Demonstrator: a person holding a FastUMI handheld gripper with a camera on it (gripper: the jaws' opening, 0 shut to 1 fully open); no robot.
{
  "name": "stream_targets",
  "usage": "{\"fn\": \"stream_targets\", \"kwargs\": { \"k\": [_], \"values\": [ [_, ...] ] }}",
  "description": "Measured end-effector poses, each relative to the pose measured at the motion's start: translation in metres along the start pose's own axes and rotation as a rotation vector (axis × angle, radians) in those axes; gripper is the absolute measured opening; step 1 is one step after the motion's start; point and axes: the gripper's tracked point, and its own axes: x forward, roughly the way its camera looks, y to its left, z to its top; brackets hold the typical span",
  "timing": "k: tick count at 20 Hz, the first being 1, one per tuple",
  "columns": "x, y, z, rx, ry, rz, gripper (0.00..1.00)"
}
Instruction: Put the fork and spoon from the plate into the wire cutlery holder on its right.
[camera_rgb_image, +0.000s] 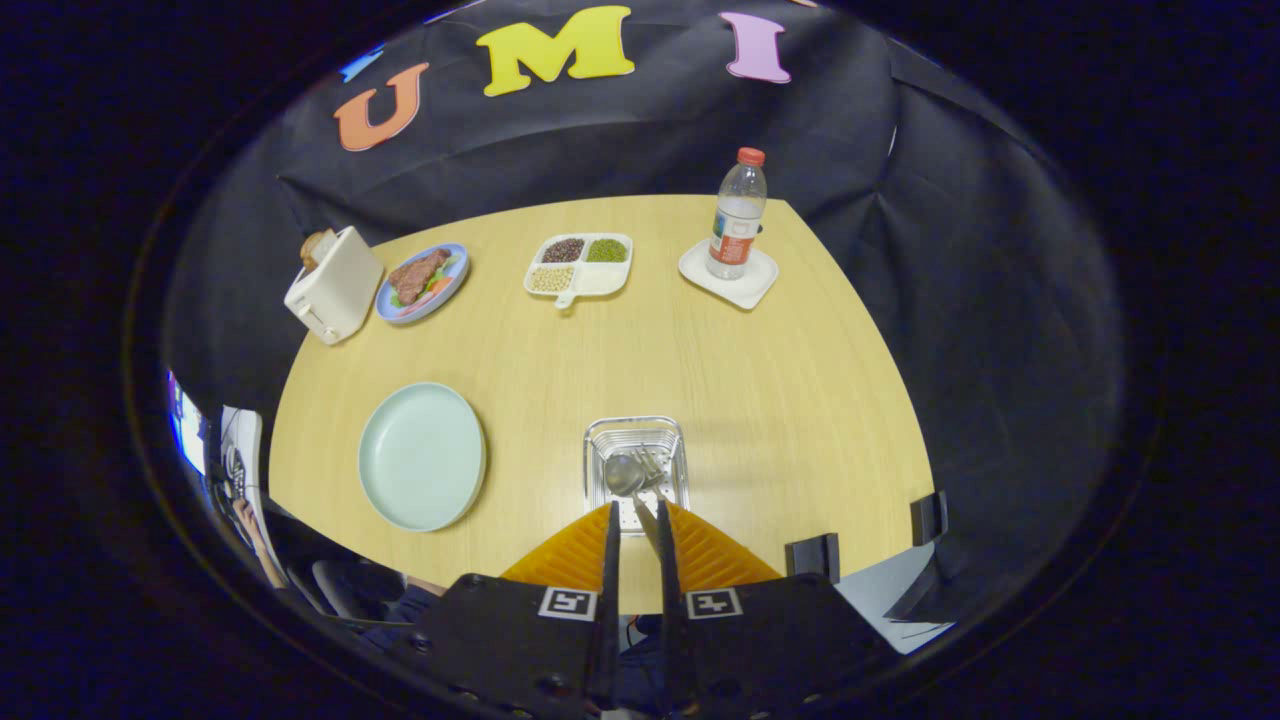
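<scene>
Your gripper (637, 525) hangs above the near edge of the wooden table (760, 380), pointing down and forward, its fingers drawn close with only a narrow slot between them. A thin metal handle runs up through that slot, so you appear to be pinching the spoon (626, 478) by its handle, though whether both fingers truly press on it is hard to tell from here.

Just ahead of the fingertips sits the wire cutlery holder (636, 470). The spoon's bowl already lies inside it, and the fork (652, 464) rests there too, tines beside the bowl. To the holder's left, well apart, the pale green plate (422, 455) lies bare.

So you are at the last step, as far as can be judged: the spoon is being lowered in. The next move calls for parting the fingers and lifting straight back without snagging the wire rim.

Beyond, at the far side, stand a toaster (333, 284), a plate of food (423, 282), a divided dish of beans (580, 265), and a water bottle (739, 214) on a white square coaster (729, 273).
</scene>
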Motion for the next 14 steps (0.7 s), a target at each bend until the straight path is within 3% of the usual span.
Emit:
{"fn": "stream_targets", "kwargs": {
  "k": [1, 4, 9, 12, 14],
  "values": [
    [-0.003, 0.003, 0.003, -0.005, -0.026, 0.002, 0.22],
    [-0.014, 0.015, 0.009, -0.034, -0.143, -0.016, 0.5],
    [-0.054, 0.051, 0.002, -0.069, -0.34, -0.002, 0.55],
    [-0.088, 0.062, -0.004, -0.12, -0.521, -0.081, 0.69],
    [-0.112, 0.078, -0.019, -0.131, -0.611, -0.085, 0.78]
  ]
}}
